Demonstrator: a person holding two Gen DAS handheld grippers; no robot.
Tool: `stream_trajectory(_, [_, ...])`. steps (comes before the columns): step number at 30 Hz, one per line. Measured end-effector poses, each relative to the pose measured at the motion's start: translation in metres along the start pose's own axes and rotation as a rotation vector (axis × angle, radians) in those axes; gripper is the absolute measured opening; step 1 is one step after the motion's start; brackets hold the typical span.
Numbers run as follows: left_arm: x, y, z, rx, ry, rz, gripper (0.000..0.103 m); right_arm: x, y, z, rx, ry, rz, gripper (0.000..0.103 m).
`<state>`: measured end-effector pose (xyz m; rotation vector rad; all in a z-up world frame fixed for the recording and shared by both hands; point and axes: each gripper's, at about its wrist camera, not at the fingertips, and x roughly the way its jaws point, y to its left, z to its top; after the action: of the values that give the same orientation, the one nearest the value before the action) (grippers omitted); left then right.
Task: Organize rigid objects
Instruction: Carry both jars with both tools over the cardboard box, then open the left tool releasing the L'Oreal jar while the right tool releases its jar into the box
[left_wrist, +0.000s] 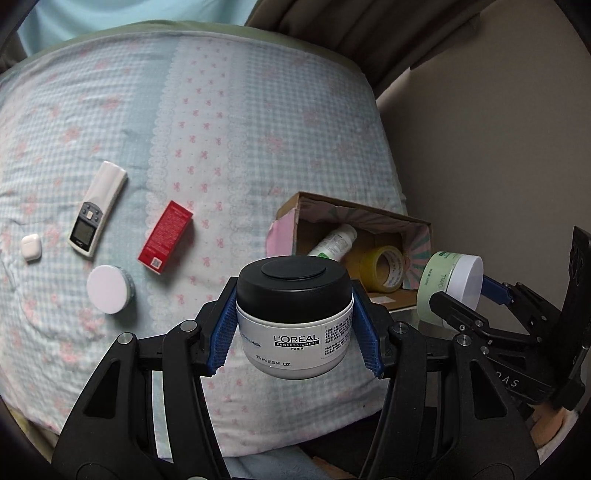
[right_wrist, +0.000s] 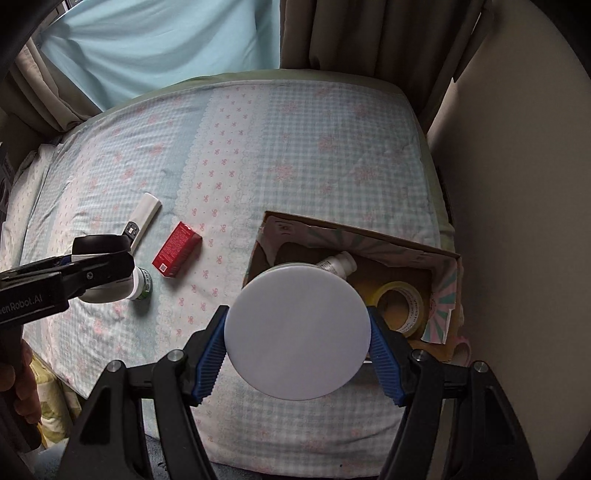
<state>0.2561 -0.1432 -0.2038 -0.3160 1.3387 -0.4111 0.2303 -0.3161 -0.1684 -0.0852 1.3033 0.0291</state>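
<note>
Presently, both claws are loaded and raised above the bed (left_wrist: 207, 92). The left claw (left_wrist: 293, 325) is clenched on a white jar with a black lid (left_wrist: 293, 314), its blue pads (left_wrist: 225, 332) pressed against the jar's two sides; the jar stands upright, lid toward the camera's twelve o'clock. The right claw (right_wrist: 297, 345) grips a pale green jar with a white lid (right_wrist: 297, 330), the flat lid turned full toward the lens, so that the body is hidden in that view; the left wrist view shows the same jar (left_wrist: 450, 284) tilted on its side at three o'clock.

The deciding relation is the cardboard box (right_wrist: 369, 236), open-topped, resting at the right edge of the bed. In the right wrist view it lies immediately behind the held lid, from twelve to two o'clock; in the left wrist view it sits at one o'clock beyond the black lid, farther off. The right claw therefore appears the nearer to the box, which suggests that its jar goes in first. The box's long axis runs from ten toward four o'clock. A white bottle (right_wrist: 338, 264) and a roll of yellow tape (right_wrist: 400, 306) already occupy it, leaving the nearer left part free.

At nine to ten o'clock on the bed in the left wrist view remain a remote control (left_wrist: 96, 210), a red carton (left_wrist: 166, 236), a round tin (left_wrist: 109, 290) and a white earbud case (left_wrist: 31, 246).
</note>
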Motion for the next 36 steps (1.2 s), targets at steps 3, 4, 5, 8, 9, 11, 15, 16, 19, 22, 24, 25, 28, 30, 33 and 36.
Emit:
stream_trajectory(3, [0.024,-0.035,-0.003,0.024,0.025,-0.001,0.053,0.002,-0.041,-0.004,0.022,0.014,-0.006,0.066])
stream_trajectory(4, [0.032,-0.047,-0.004,0.033,0.033,0.000,0.053,0.004,-0.054,-0.005,0.028,0.020,-0.011,0.066])
stream_trajectory(5, [0.040,-0.057,-0.005,0.041,0.040,0.003,0.053,0.007,-0.067,-0.006,0.034,0.026,-0.017,0.066])
stream_trajectory(8, [0.067,-0.082,-0.011,0.055,0.068,0.014,0.053,0.018,-0.102,-0.007,0.058,0.046,-0.015,0.066])
stream_trajectory(9, [0.075,-0.088,-0.012,0.055,0.078,0.018,0.053,0.024,-0.113,-0.007,0.072,0.054,-0.006,0.066])
stream_trajectory(11, [0.093,-0.098,-0.015,0.056,0.101,0.031,0.053,0.038,-0.130,-0.007,0.093,0.071,0.009,0.066])
stream_trajectory(15, [0.130,-0.113,-0.016,0.067,0.150,0.058,0.053,0.070,-0.147,-0.005,0.080,0.096,0.008,0.066])
stream_trajectory(16, [0.141,-0.115,-0.017,0.075,0.162,0.065,0.053,0.079,-0.150,-0.006,0.083,0.102,0.012,0.066])
stream_trajectory(19, [0.168,-0.125,-0.018,0.103,0.196,0.081,0.053,0.101,-0.161,-0.008,0.099,0.118,0.032,0.066])
stream_trajectory(22, [0.194,-0.131,-0.019,0.129,0.231,0.094,0.053,0.125,-0.169,-0.011,0.115,0.138,0.052,0.066])
stream_trajectory(24, [0.211,-0.132,-0.020,0.150,0.251,0.107,0.053,0.138,-0.171,-0.012,0.118,0.149,0.057,0.066])
stream_trajectory(25, [0.220,-0.132,-0.020,0.164,0.260,0.118,0.053,0.145,-0.172,-0.013,0.115,0.150,0.061,0.066])
stream_trajectory(28, [0.240,-0.128,-0.018,0.186,0.288,0.138,0.053,0.160,-0.172,-0.017,0.096,0.155,0.076,0.066])
stream_trajectory(30, [0.249,-0.125,-0.020,0.202,0.302,0.150,0.053,0.168,-0.173,-0.018,0.103,0.162,0.082,0.066])
stream_trajectory(33, [0.257,-0.120,-0.021,0.225,0.318,0.182,0.053,0.177,-0.176,-0.020,0.134,0.165,0.098,0.066])
stream_trajectory(36, [0.261,-0.119,-0.022,0.223,0.331,0.174,0.053,0.181,-0.177,-0.019,0.157,0.171,0.098,0.066])
